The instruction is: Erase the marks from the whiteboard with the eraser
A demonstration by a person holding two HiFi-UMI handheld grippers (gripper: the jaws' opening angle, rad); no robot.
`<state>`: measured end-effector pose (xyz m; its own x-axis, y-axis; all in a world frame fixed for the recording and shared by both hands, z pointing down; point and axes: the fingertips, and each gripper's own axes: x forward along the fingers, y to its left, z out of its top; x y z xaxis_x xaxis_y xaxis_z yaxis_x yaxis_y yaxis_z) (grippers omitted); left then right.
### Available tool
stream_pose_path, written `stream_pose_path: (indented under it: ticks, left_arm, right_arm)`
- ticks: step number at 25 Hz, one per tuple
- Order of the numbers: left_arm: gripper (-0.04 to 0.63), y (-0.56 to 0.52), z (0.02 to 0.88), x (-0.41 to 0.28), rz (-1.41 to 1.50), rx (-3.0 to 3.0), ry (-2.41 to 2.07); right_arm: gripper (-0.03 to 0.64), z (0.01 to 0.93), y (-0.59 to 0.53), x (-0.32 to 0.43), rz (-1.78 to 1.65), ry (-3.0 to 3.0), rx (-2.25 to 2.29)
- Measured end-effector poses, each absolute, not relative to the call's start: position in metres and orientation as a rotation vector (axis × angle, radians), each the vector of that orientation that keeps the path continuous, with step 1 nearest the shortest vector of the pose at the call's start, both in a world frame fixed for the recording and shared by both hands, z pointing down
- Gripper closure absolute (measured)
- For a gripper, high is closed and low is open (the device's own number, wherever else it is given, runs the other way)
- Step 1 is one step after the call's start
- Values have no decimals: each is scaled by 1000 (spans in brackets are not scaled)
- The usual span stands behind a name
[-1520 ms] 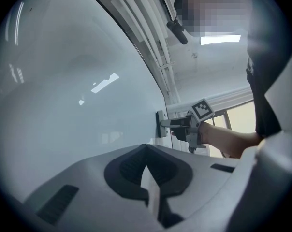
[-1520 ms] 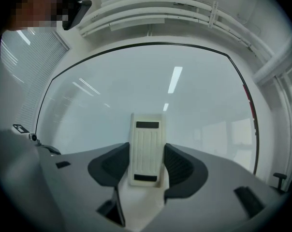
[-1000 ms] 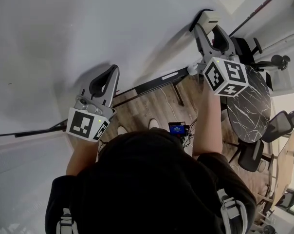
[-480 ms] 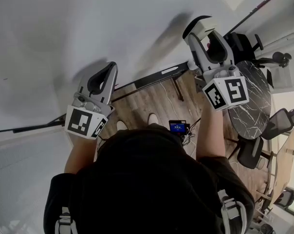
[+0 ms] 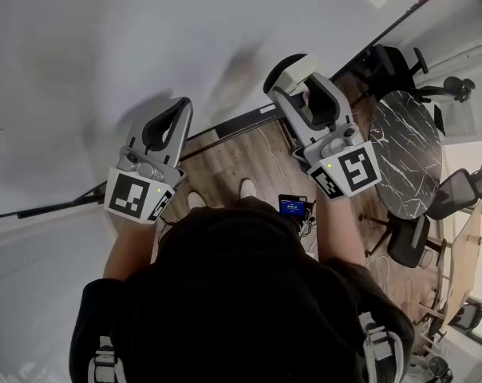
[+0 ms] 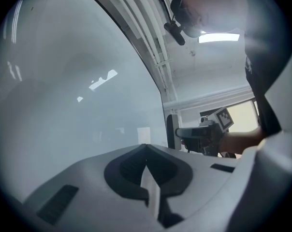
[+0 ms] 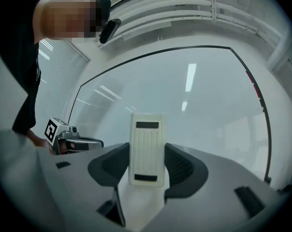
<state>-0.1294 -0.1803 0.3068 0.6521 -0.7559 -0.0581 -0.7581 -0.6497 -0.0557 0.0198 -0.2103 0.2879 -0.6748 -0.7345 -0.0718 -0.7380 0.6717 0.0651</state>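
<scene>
In the right gripper view the right gripper (image 7: 147,161) has its jaws clamped on the eraser (image 7: 147,146), one dark ribbed pad on each long side. This view shows the back of the eraser: cream plastic, a rounded rectangle with fine grooves along its length and a dark slot near each end. The head view shows what that view does not: the dark pad side of the eraser (image 5: 291,69), turned toward the whiteboard (image 5: 145,38) and very near its lower edge. I cannot tell from any view if the pad touches the board. The whiteboard (image 7: 194,115) is smooth and glossy, with a thin dark frame, and it reflects ceiling lights. In the left gripper view the left gripper (image 6: 146,149) has its jaws pressed together with nothing between them, and they point at the whiteboard (image 6: 78,105). Far to the right in this view the right gripper (image 6: 199,132) is seen from the side, at the edge of the board. Only the head view shows the wooden floor (image 5: 233,162) and a round table (image 5: 404,154) with a black top with white veins.
</scene>
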Motion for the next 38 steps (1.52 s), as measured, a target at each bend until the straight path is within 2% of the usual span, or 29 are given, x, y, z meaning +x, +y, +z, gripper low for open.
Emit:
stream_pose_path:
  ticks: [18, 38]
  left_arm:
    - [592, -158, 379, -109, -56, -2892, 1163]
    - [592, -169, 389, -106, -34, -2888, 1202]
  right_arm:
    - [391, 392, -171, -11, -17, 2958, -1163]
    - [391, 401, -186, -6, -47, 2919, -1204]
